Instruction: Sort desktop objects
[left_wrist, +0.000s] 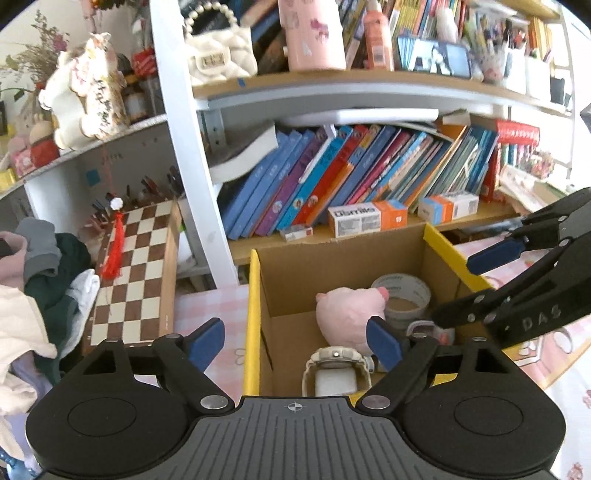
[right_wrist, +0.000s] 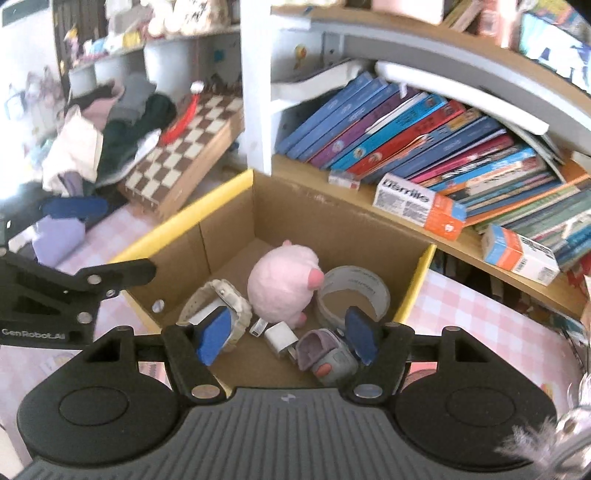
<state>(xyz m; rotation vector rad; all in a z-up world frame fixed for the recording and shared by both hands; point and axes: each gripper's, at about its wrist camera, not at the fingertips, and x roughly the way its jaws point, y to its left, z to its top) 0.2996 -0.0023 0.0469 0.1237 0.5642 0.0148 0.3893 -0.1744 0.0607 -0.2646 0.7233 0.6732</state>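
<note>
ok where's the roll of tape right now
The roll of tape lies inside the cardboard box, at its far right corner in the right wrist view, right beside the pink plush toy.

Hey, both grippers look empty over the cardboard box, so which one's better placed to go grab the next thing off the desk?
Probably the left gripper: it sits open at the box's edge, partly over the tablecloth, while the right gripper hangs open above the box's contents.
</note>
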